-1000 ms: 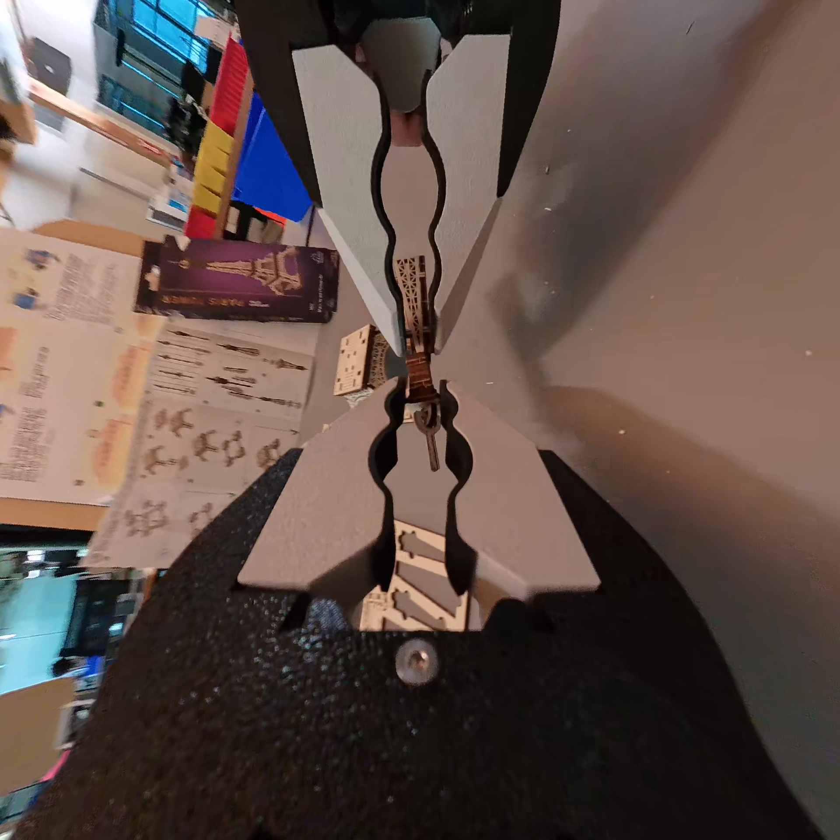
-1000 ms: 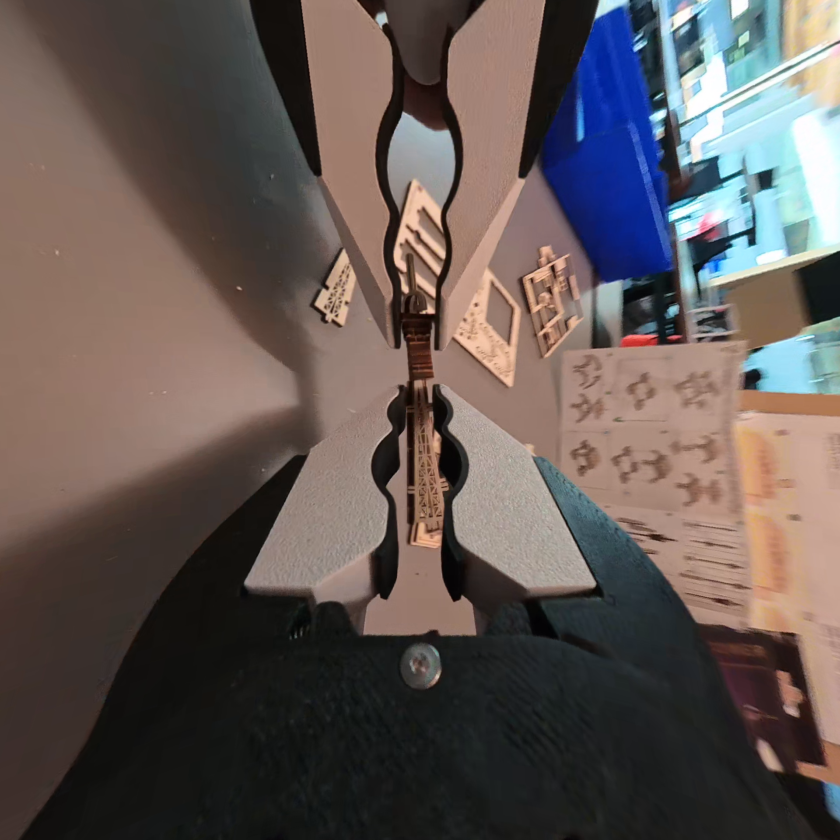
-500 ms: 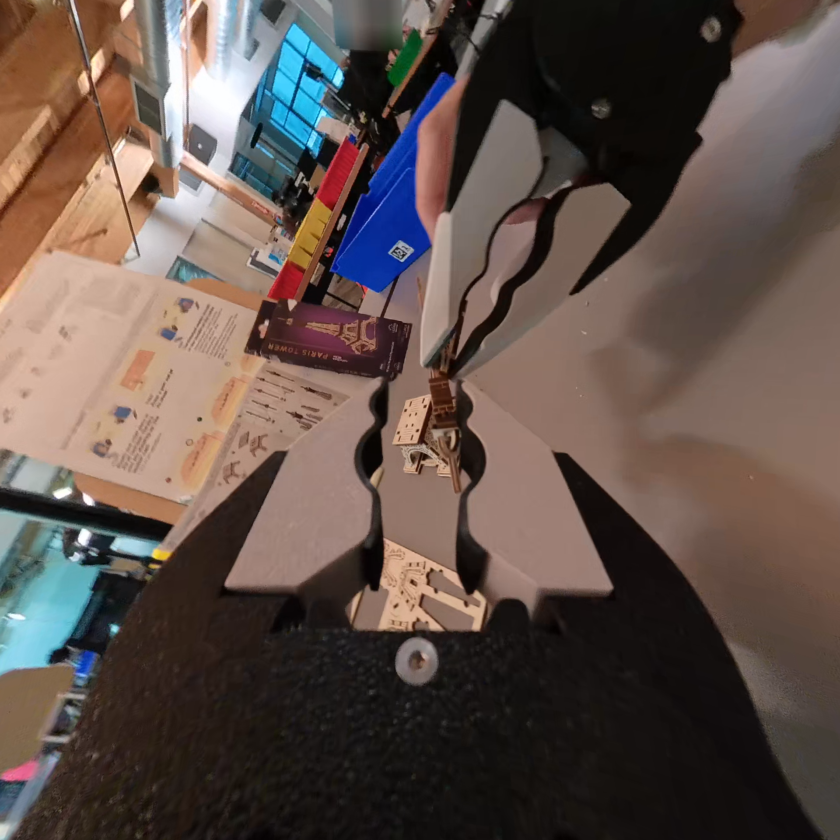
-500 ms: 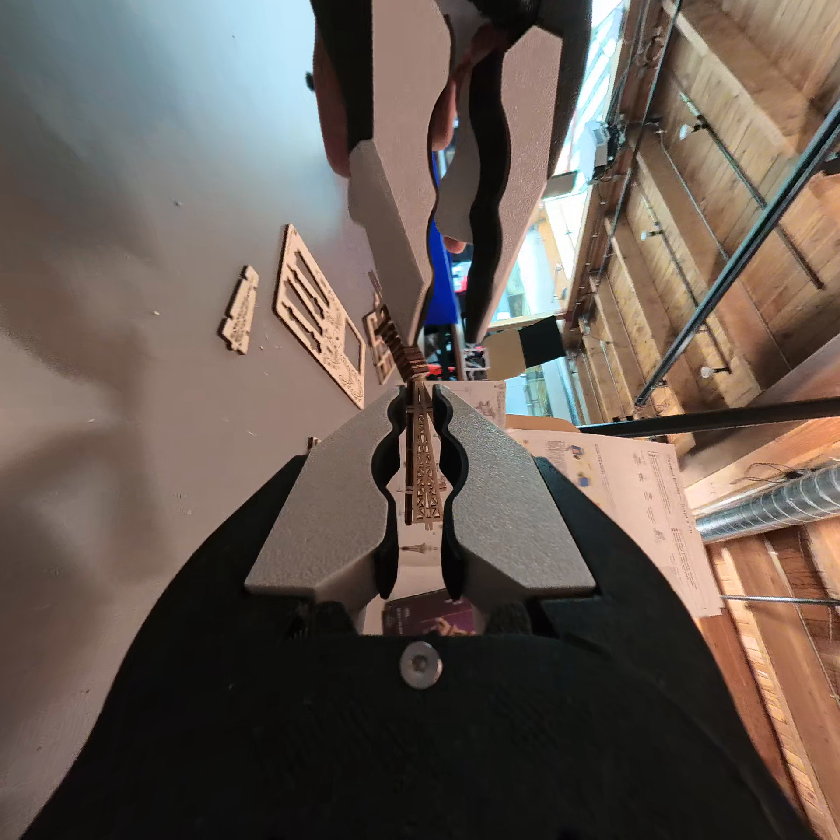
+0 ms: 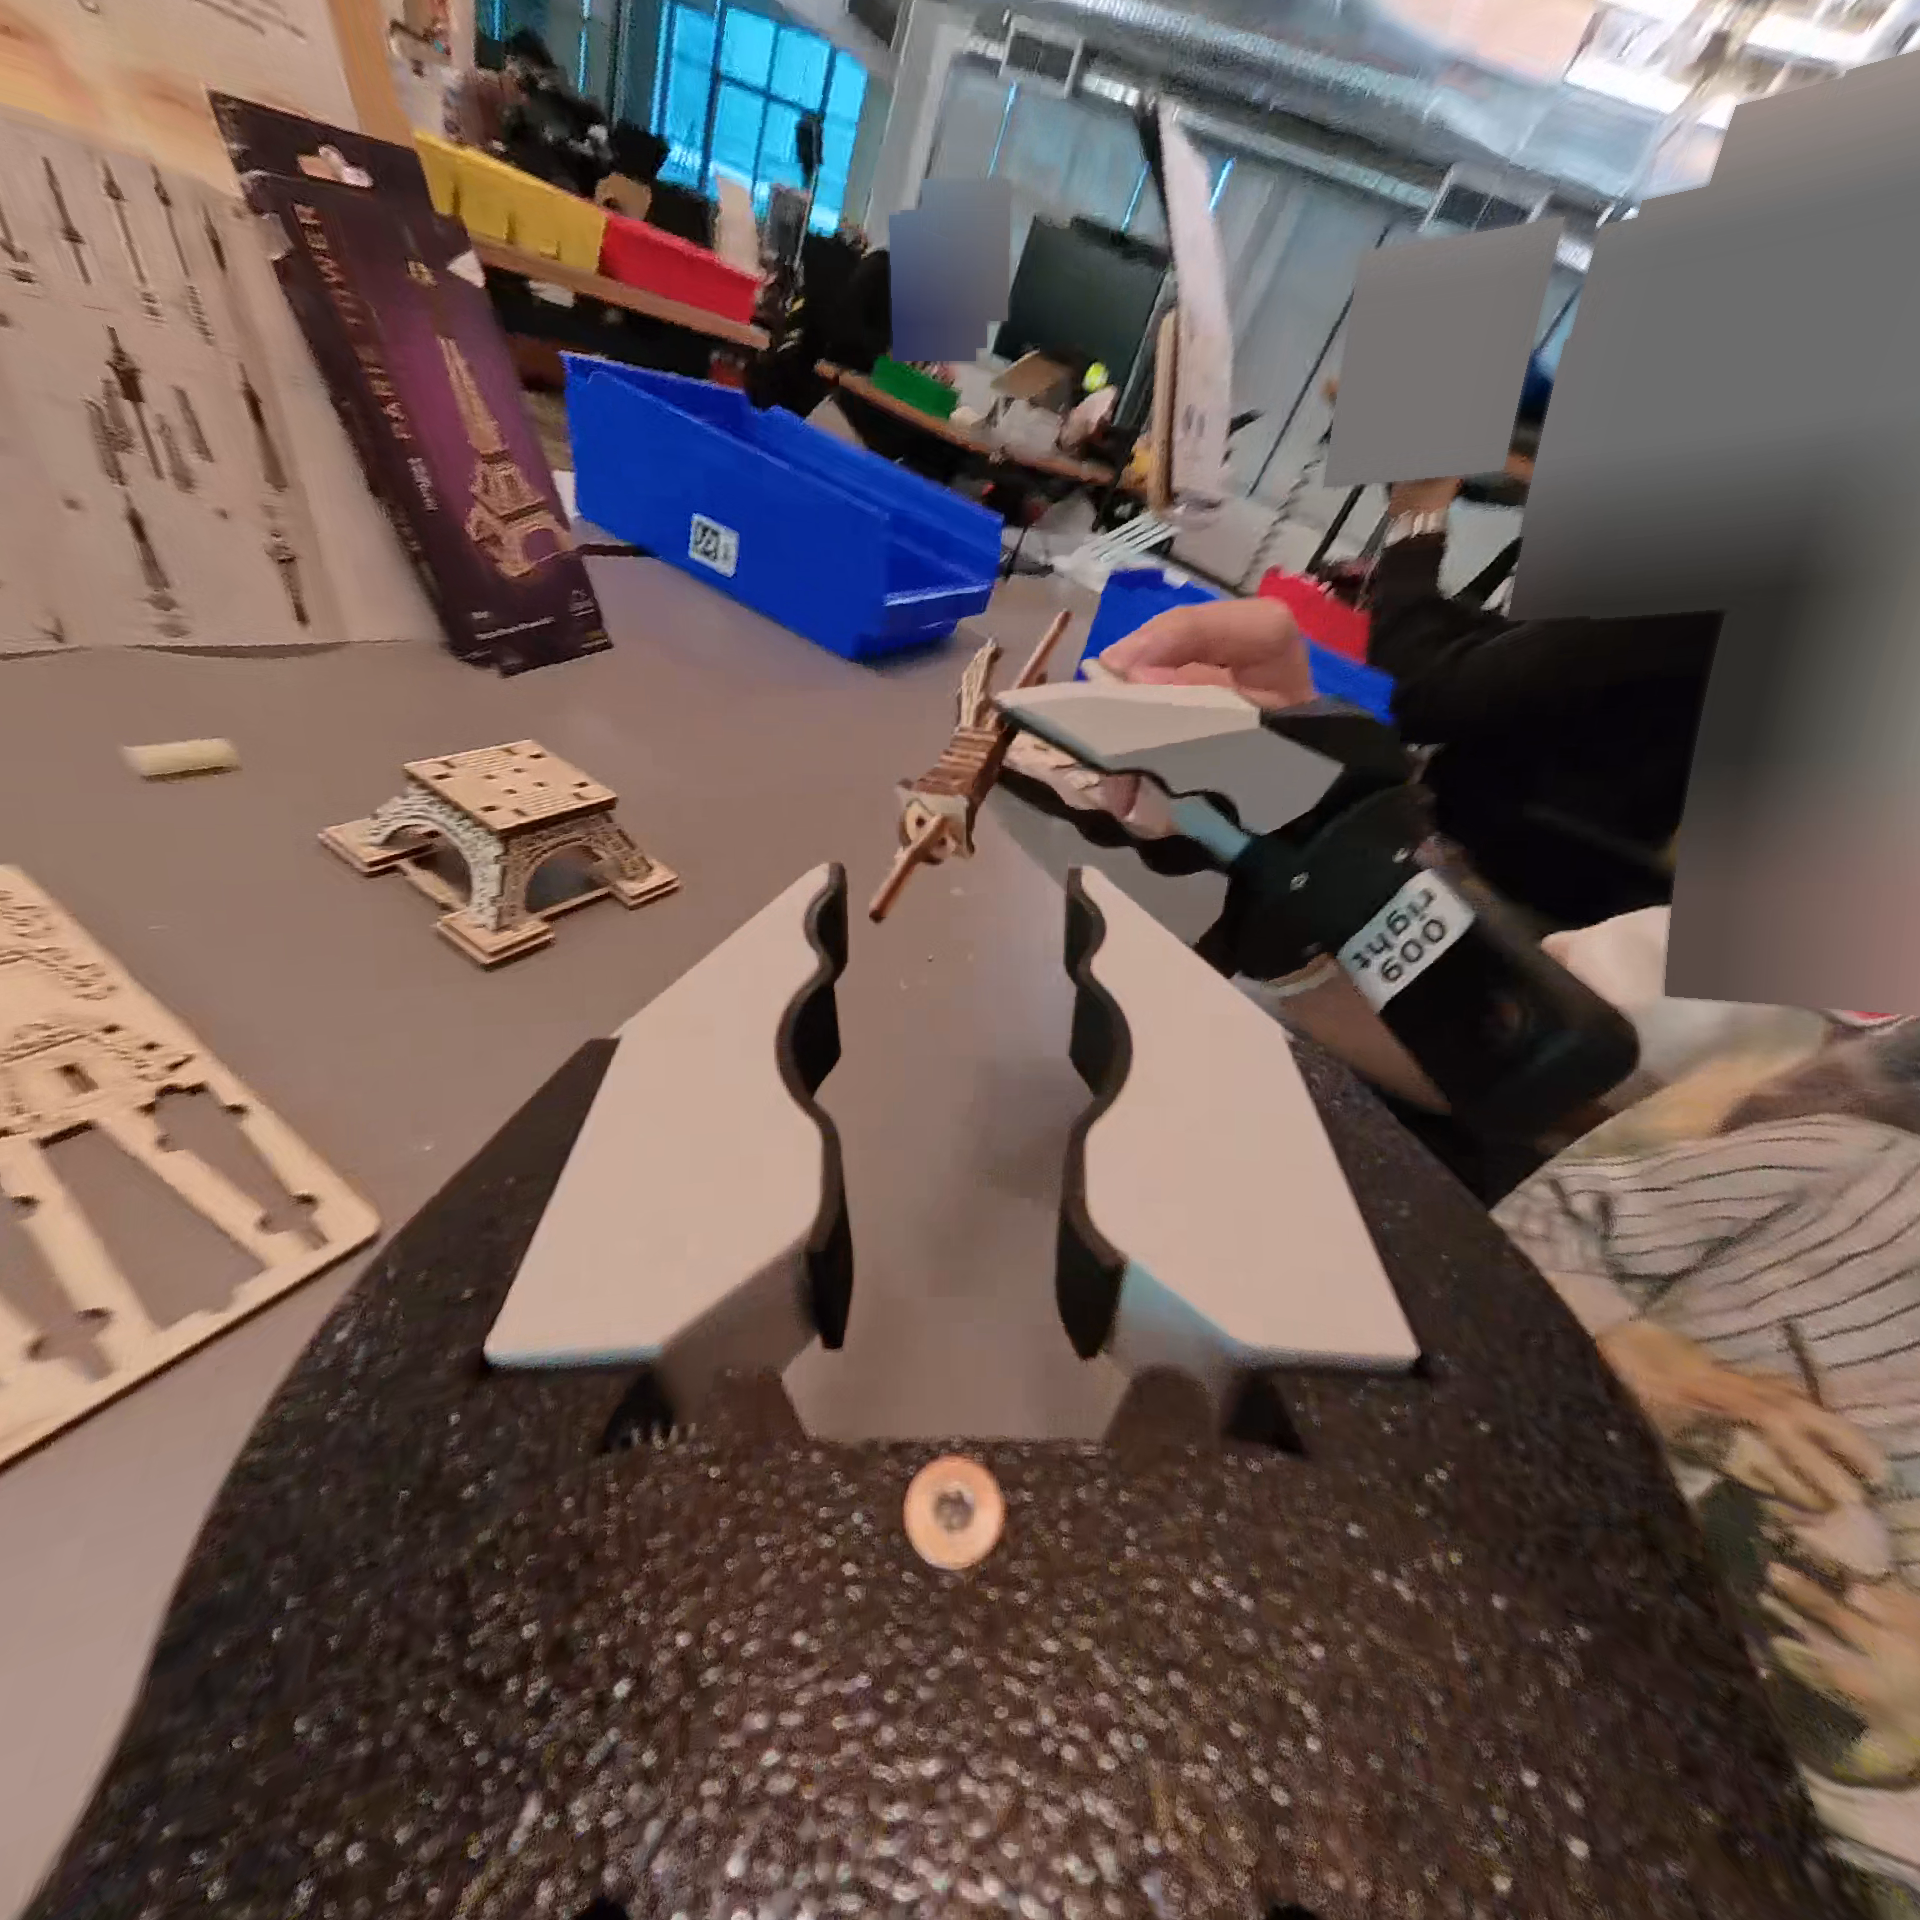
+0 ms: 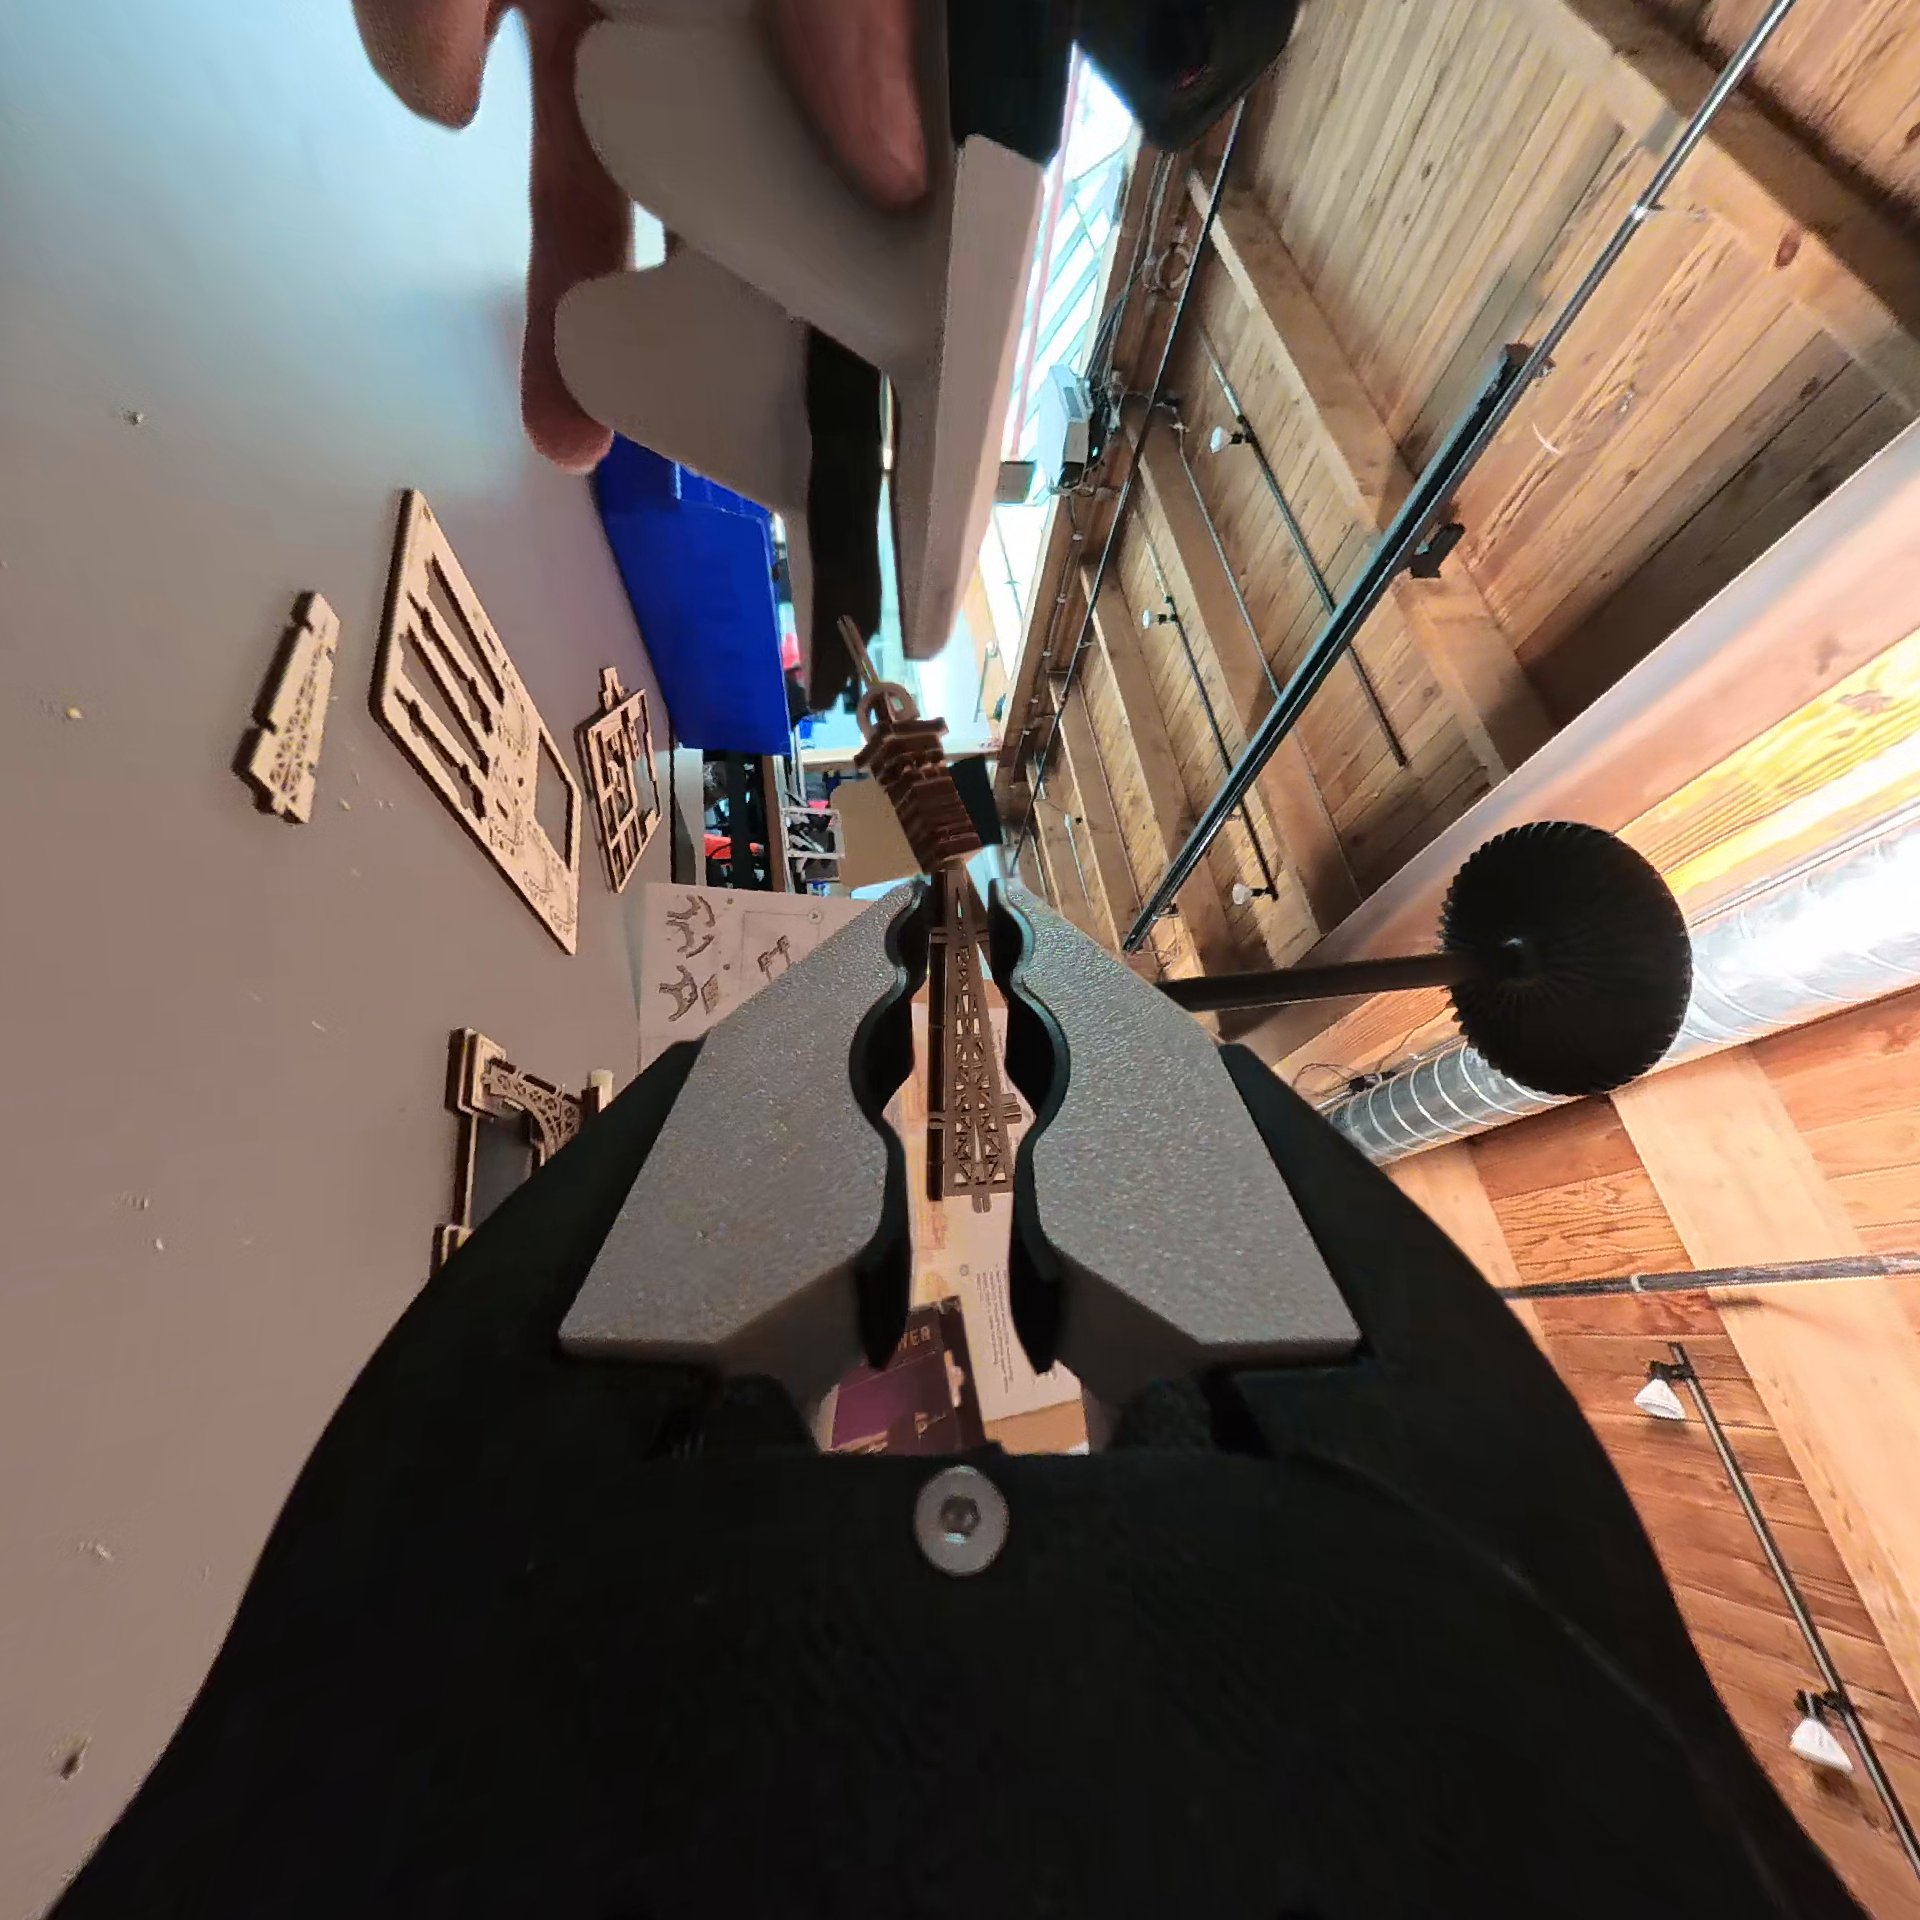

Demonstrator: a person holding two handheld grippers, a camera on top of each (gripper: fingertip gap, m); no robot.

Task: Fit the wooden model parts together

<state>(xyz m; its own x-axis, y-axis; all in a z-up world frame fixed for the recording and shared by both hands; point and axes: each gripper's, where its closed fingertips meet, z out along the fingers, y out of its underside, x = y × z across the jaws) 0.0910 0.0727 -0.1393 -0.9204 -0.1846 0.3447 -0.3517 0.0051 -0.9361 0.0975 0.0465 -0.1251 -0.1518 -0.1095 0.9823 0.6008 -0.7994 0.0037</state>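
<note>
The left gripper (image 5: 951, 904) hangs low over the grey table (image 5: 312, 997), its fingers spread wide with nothing between them. Just beyond its tips, the right gripper (image 6: 956, 899) pinches the lattice shaft of the wooden tower spire (image 6: 961, 1049), holding it in the air and tilted, its dark knobbed tip pointing at the left gripper.

On the table to the left lie a punched-out plywood sheet (image 5: 125, 1174) and, farther on, the arched wooden tower base (image 5: 499, 842), standing upright and well apart from the spire. Behind it lean a printed instruction sheet (image 5: 135, 457) and a purple kit box (image 5: 436, 436), then blue bins (image 5: 769, 509). Beyond, a cluttered workshop with tall windows, benches and a timber ceiling.
</note>
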